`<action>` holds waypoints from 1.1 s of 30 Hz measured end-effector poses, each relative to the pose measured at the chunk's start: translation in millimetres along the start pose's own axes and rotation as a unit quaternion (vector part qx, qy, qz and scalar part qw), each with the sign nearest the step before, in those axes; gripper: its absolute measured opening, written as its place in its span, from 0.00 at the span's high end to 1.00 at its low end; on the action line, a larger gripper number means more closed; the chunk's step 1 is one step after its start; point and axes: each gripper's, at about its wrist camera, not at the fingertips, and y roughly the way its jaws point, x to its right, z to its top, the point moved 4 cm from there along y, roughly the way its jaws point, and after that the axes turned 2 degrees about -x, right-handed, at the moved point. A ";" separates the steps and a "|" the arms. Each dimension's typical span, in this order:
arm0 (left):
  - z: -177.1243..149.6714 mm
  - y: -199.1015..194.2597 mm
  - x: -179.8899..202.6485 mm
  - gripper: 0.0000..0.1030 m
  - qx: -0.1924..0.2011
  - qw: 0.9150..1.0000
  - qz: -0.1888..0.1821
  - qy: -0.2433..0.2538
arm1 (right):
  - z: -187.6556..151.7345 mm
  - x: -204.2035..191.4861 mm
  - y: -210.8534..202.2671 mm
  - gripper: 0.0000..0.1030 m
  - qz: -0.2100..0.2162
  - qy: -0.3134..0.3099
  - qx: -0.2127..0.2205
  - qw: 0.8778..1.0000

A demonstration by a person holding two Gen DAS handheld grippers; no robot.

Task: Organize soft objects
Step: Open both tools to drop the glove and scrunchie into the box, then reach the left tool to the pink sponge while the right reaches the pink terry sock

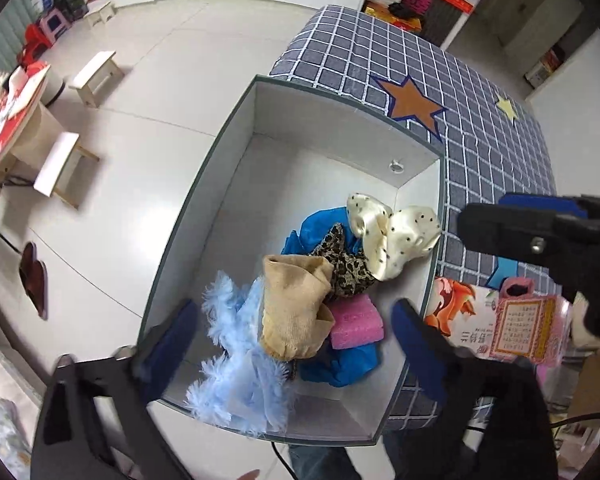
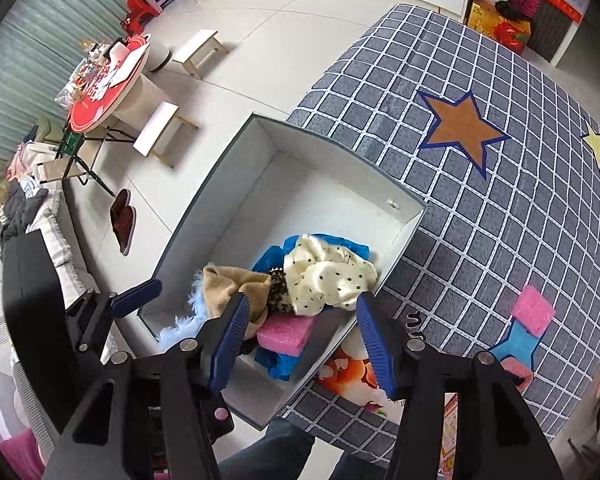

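A white open box [image 1: 236, 184] [image 2: 236, 200] stands at the edge of the checked table. In it lie a tan sock [image 1: 296, 308] [image 2: 228, 286], a pink sponge [image 1: 356, 322] [image 2: 286, 332], a cream dotted scrunchie [image 1: 396, 236] [image 2: 328, 280], a leopard scrunchie [image 1: 346, 264], blue cloth [image 1: 320, 228] and a fluffy light-blue piece [image 1: 240, 360]. My left gripper [image 1: 296, 352] is open above the box's near end, empty. My right gripper [image 2: 300, 312] is open above the same pile, empty. A second pink sponge [image 2: 534, 308] lies on the table to the right.
The checked tablecloth [image 2: 480, 240] has star patches [image 2: 462, 124]. A printed packet [image 1: 512, 320] lies on the table beside the box. Small stools [image 2: 198, 50], a red round table [image 2: 108, 84] and slippers [image 2: 122, 220] stand on the floor to the left.
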 end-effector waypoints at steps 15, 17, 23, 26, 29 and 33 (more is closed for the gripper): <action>6.9 -27.8 -4.7 0.00 0.054 0.998 -0.029 -0.015 | -6.0 9.5 -17.0 0.00 0.013 0.027 0.009 1.000; 6.1 -30.0 -0.5 0.00 0.054 0.998 -0.030 -0.011 | -7.2 13.8 -21.4 0.00 0.013 0.032 0.011 0.999; 9.8 -35.7 24.3 0.00 0.054 0.998 -0.038 0.021 | -15.5 41.3 -42.6 0.00 0.008 0.056 0.024 0.998; 13.4 -38.8 43.0 0.00 0.057 0.997 -0.041 0.045 | -23.2 65.8 -57.4 0.00 0.010 0.086 0.032 0.996; 15.9 -39.1 66.7 0.00 0.056 0.995 -0.046 0.073 | -35.5 96.2 -71.3 0.00 0.015 0.124 0.038 0.991; 16.1 -34.3 102.1 0.00 0.049 0.991 -0.047 0.119 | -59.0 146.5 -88.2 0.00 0.012 0.183 0.049 0.982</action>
